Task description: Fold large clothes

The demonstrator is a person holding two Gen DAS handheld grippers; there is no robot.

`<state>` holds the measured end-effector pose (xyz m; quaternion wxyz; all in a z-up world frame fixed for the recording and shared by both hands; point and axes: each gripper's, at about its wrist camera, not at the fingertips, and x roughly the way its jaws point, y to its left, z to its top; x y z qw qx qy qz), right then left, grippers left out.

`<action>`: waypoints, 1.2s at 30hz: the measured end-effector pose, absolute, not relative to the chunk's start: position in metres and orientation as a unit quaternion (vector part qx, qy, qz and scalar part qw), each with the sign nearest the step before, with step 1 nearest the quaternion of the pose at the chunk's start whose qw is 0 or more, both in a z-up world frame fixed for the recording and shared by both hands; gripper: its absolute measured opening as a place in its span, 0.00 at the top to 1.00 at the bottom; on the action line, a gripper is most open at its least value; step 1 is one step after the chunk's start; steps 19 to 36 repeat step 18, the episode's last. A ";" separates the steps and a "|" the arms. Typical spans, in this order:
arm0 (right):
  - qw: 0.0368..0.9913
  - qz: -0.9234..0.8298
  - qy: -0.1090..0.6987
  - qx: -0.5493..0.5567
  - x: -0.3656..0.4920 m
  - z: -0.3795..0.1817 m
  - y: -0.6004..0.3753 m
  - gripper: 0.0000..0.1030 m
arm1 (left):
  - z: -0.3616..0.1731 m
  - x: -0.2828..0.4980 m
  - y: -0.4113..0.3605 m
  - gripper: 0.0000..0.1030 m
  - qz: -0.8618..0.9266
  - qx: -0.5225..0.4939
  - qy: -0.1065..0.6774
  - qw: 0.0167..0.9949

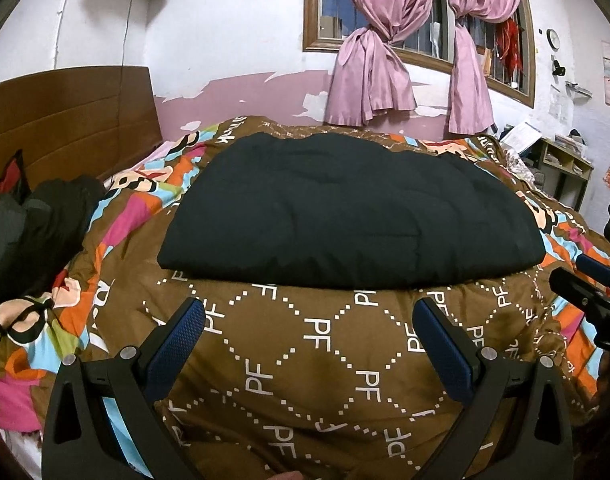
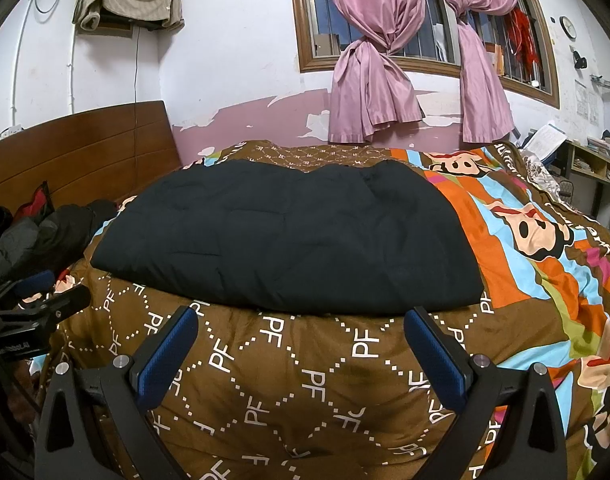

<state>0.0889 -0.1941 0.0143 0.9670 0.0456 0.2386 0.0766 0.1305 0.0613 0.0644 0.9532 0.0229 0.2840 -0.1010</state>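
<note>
A large black quilted garment [image 1: 345,216] lies folded into a flat rectangle on the brown patterned bedspread [image 1: 305,380]; the right wrist view shows the same garment [image 2: 289,236] a little left of centre. My left gripper [image 1: 309,312] hovers open just short of its near edge, nothing between the blue pads. The right gripper [image 2: 301,320] is also open and empty, its right fingertip close to the garment's near right corner. Each gripper shows at the edge of the other's view: the right one [image 1: 593,292] and the left one [image 2: 37,300].
A heap of dark clothes [image 1: 37,224] lies at the left by the wooden headboard [image 1: 65,120]. Pink curtains [image 1: 385,60] hang at the window behind the bed. A shelf unit [image 1: 565,160] with papers stands at the far right. The colourful quilt border [image 2: 545,240] runs along the right.
</note>
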 end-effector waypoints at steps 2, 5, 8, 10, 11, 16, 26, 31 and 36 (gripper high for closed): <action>0.967 0.077 0.239 0.046 0.089 0.015 -0.193 0.00 | 0.064 0.132 0.062 0.01 -0.100 0.022 0.286 0.953; 0.967 0.076 0.239 0.046 0.090 0.015 -0.193 0.00 | 0.062 0.131 0.062 0.01 -0.100 0.023 0.286 0.953; 0.967 0.076 0.239 0.046 0.089 0.013 -0.192 0.00 | 0.062 0.131 0.061 0.01 -0.101 0.024 0.287 0.952; 0.967 0.076 0.240 0.046 0.089 0.011 -0.191 0.00 | 0.062 0.131 0.061 0.01 -0.100 0.026 0.287 0.952; 0.967 0.076 0.241 0.047 0.089 0.010 -0.192 0.00 | 0.061 0.131 0.061 0.01 -0.100 0.026 0.288 0.952; 0.966 0.076 0.242 0.046 0.089 0.010 -0.192 0.00 | 0.060 0.129 0.058 0.01 -0.099 0.027 0.287 0.952; 0.966 0.076 0.242 0.047 0.089 0.009 -0.193 0.00 | 0.059 0.130 0.059 0.01 -0.099 0.028 0.288 0.952; 0.966 0.076 0.242 0.047 0.089 0.009 -0.193 0.00 | 0.059 0.130 0.059 0.01 -0.099 0.028 0.288 0.952; 0.966 0.076 0.242 0.047 0.089 0.009 -0.193 0.00 | 0.059 0.130 0.059 0.01 -0.099 0.028 0.288 0.952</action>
